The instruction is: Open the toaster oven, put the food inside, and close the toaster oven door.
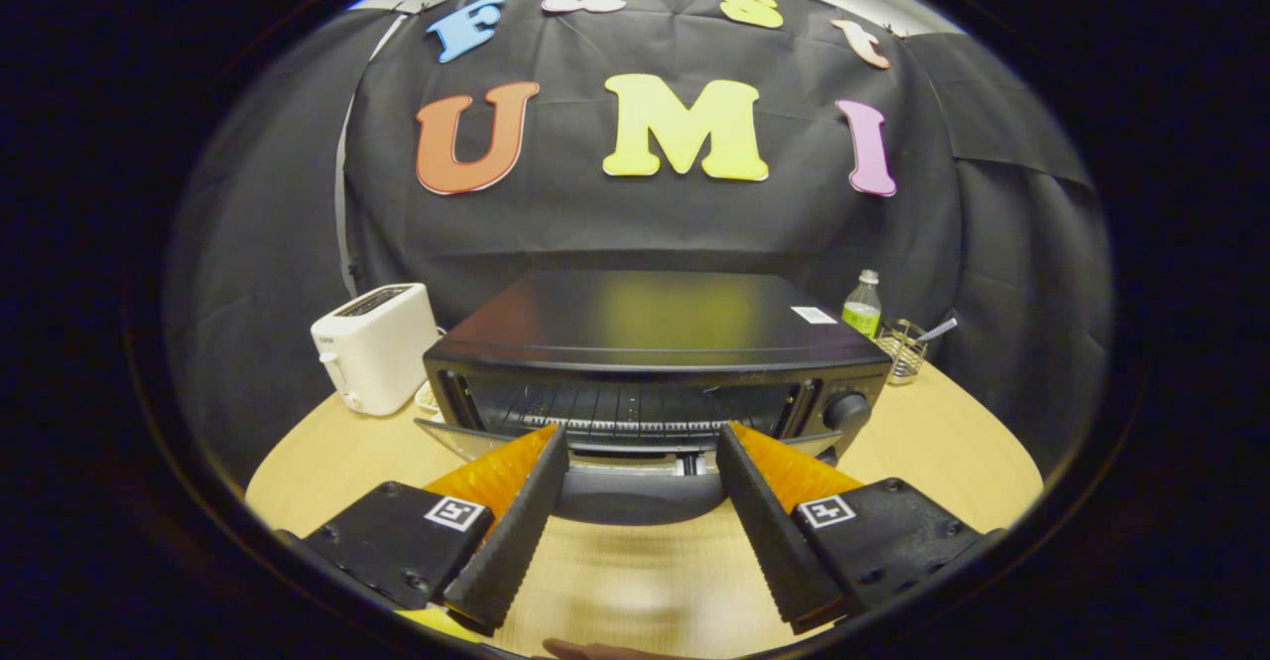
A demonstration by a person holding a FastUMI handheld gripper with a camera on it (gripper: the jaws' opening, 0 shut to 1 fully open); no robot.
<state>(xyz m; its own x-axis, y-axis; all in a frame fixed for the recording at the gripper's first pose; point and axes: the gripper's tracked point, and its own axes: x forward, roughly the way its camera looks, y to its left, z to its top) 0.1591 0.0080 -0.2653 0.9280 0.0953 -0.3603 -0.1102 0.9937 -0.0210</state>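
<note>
Black toaster oven (655,342) sits on the wooden table (943,442), its door (635,486) dropped open

Gripper (640,442) fingers are spread wide and hold nothing, tips right over the open door, maybe so the rack is free for the food; a white toaster (375,345) stands beside the oven

The gripper (642,442) is held low and level, pointing straight ahead, its two fingers (511,531) spread wide apart with nothing between them. Both fingers angle inward toward their tips, the left and right tips at the same height. At the near edge, just below the fingers, a sliver of a person's hand (585,651) shows.
</note>
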